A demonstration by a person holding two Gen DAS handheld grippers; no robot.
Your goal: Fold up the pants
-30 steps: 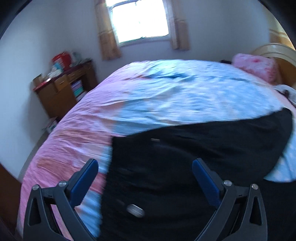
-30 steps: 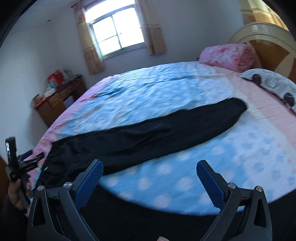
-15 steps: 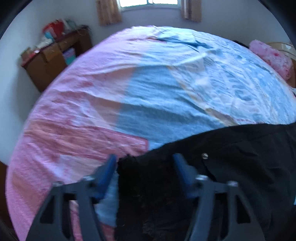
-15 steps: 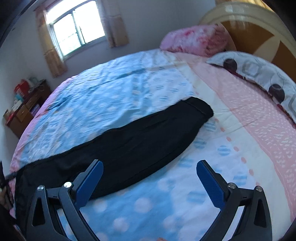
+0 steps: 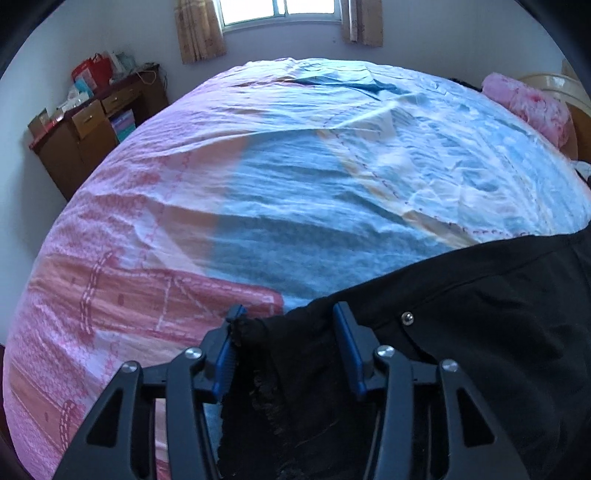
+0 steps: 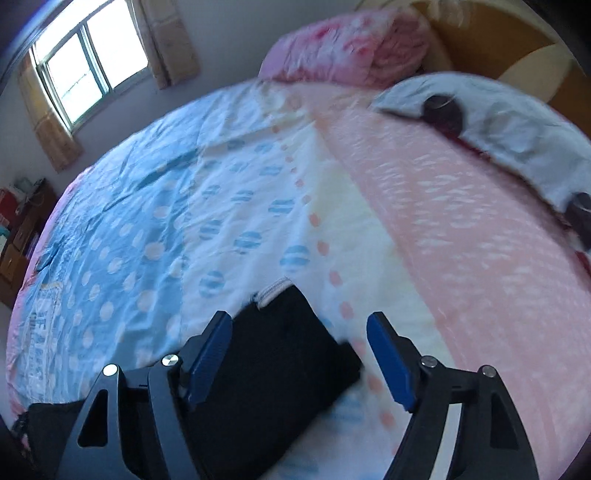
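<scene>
So the black pants [image 5: 461, 332] are laid out flat across the bed [image 5: 295, 166], on the blue and pink patterned sheet. The waist end is bunched between the blue pads of the left tongs [image 5: 286, 321], which are closing around it; the fabric is touched by the left pad, but whether it's really pinched yet can't be told. A small metal button [image 5: 407, 316] can be seen just right of that. Over at the other end, the cuff [image 6: 280, 314] is straddled by the right tongs [image 6: 297, 326], closing too but with plenty of gap and nothing clamped. A pink pillow [image 6: 347, 44] and a grey one [image 6: 498, 122] are seen by the headboard, a wooden desk [image 5: 92, 122] by the wall under the window [image 5: 280, 11]
</scene>
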